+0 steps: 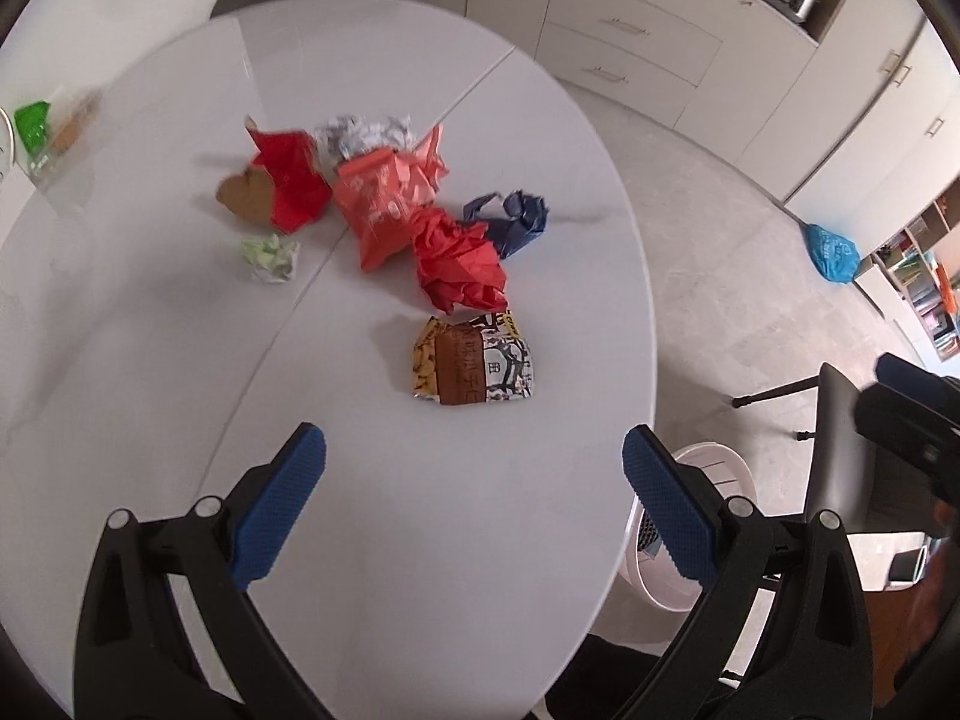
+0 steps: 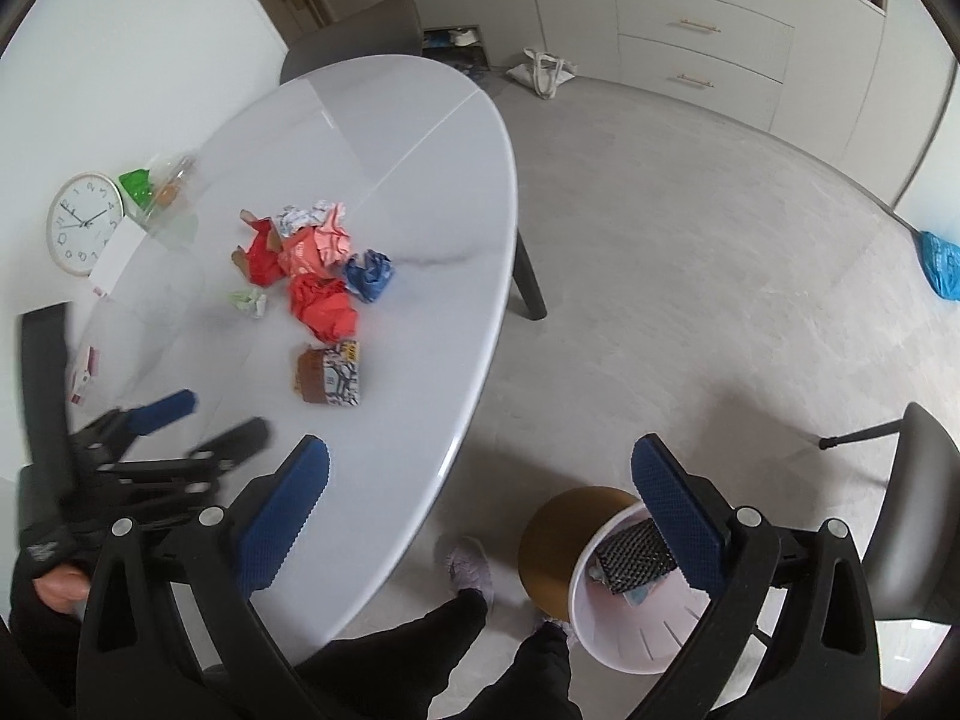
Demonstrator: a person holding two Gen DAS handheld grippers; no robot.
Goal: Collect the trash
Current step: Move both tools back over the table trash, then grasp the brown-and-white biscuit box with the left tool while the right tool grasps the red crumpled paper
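Observation:
Several pieces of trash lie on the white oval table: a patterned snack wrapper nearest me, red crumpled paper, a dark blue wad, an orange bag, a red and brown carton, a small green wad and white crumpled paper. My left gripper hovers open and empty over the table, short of the wrapper. My right gripper is open and empty above the table's edge and the white bin, which holds some trash.
The bin stands on the floor by the table's near right edge, beside a round gold stool and a person's legs. Dark chairs stand around. A clock and a clear container lean at the table's far left.

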